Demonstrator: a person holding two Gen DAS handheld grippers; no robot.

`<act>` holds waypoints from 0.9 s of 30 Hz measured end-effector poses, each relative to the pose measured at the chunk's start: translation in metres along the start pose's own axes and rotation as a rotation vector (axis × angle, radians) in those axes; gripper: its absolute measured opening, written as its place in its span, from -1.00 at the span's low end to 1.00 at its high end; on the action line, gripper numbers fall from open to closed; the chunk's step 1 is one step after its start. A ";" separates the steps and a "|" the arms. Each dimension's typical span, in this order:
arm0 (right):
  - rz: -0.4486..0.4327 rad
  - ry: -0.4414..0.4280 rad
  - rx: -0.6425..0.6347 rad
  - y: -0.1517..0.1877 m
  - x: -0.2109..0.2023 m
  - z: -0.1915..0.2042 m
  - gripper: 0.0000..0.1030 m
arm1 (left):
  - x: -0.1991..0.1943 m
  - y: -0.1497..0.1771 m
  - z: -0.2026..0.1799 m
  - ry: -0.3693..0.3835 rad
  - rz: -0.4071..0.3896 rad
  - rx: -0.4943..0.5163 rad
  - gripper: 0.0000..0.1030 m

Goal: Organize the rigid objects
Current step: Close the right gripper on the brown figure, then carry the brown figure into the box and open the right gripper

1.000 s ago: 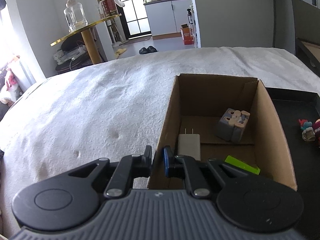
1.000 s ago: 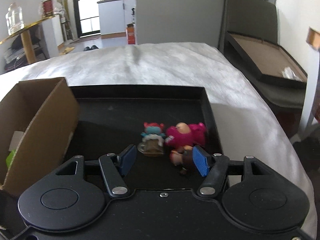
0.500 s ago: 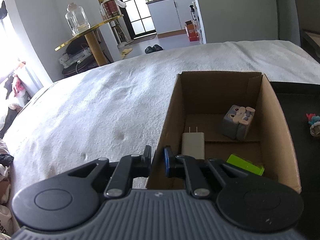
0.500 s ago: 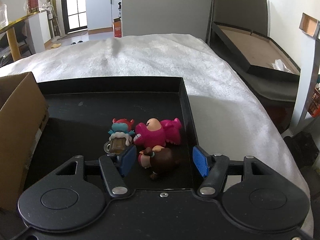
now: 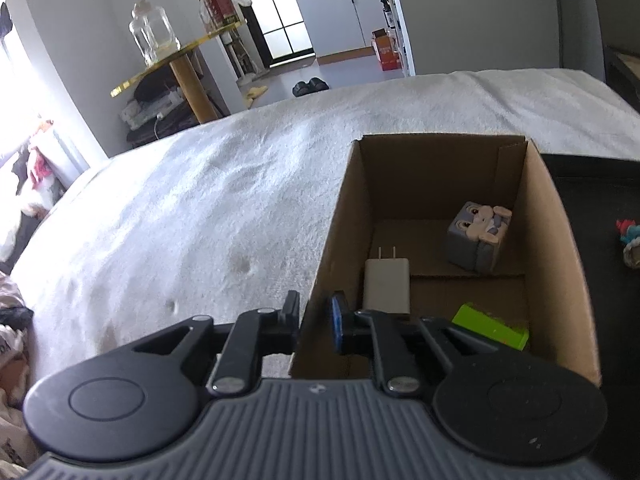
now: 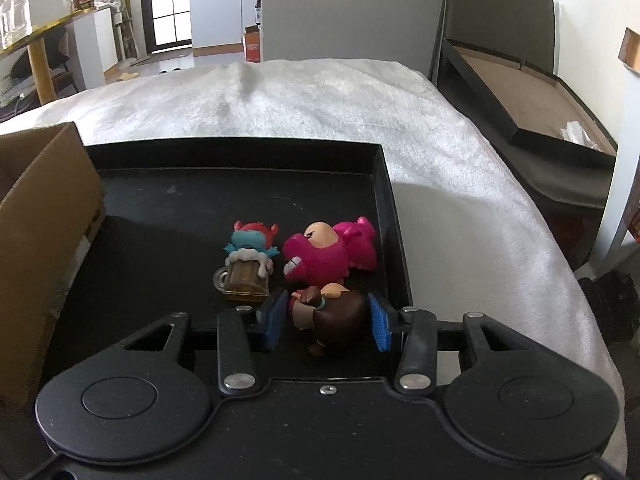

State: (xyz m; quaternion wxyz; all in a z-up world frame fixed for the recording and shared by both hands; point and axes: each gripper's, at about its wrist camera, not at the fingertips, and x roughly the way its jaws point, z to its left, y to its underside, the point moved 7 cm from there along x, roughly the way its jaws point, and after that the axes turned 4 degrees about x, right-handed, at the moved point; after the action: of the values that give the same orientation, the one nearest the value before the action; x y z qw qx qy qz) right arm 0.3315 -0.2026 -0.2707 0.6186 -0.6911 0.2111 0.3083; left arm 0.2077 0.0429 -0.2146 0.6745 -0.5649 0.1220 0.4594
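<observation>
The right gripper (image 6: pixel 327 316) has its blue pads apart, straddling a brown figurine (image 6: pixel 332 312) on the black tray (image 6: pixel 384 200); contact cannot be told. Just ahead lie a pink figurine (image 6: pixel 324 254) and, ahead-left, a blue figurine with a mug (image 6: pixel 248 258). The left gripper (image 5: pixel 316 318) pinches the cardboard box (image 5: pixel 560 248) wall; beyond its right finger inside sit a white charger (image 5: pixel 387 286), green block (image 5: pixel 490 326) and grey cube toy (image 5: pixel 476 242).

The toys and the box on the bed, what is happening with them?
The left hand-held gripper is pinching the near left wall of the cardboard box. The right hand-held gripper is open around the brown figure in the black tray. Two other figures lie beside it in the tray.
</observation>
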 end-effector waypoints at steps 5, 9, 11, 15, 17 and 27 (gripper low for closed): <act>-0.026 -0.015 0.000 -0.008 -0.013 0.009 -0.17 | 0.000 0.002 0.006 0.007 0.007 -0.020 0.07; -0.050 -0.024 -0.010 -0.016 -0.023 0.018 -0.17 | -0.002 0.000 0.013 0.006 -0.009 -0.040 0.31; -0.058 -0.035 -0.015 -0.019 -0.027 0.024 -0.17 | -0.002 0.001 0.016 0.008 -0.012 -0.047 0.38; -0.076 -0.054 -0.031 -0.026 -0.035 0.038 -0.17 | -0.001 0.001 0.020 0.019 -0.017 -0.064 0.43; -0.087 -0.060 -0.041 -0.029 -0.040 0.045 -0.17 | -0.002 0.001 0.023 0.023 -0.020 -0.071 0.43; -0.134 -0.100 -0.091 -0.042 -0.059 0.081 -0.16 | -0.005 -0.001 0.027 0.050 -0.053 -0.084 0.44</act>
State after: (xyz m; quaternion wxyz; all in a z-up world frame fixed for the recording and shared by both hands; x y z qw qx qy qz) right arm 0.3042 -0.1219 -0.2030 0.6156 -0.7148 0.1191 0.3097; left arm 0.1958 0.0644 -0.2014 0.6591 -0.6069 0.1042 0.4318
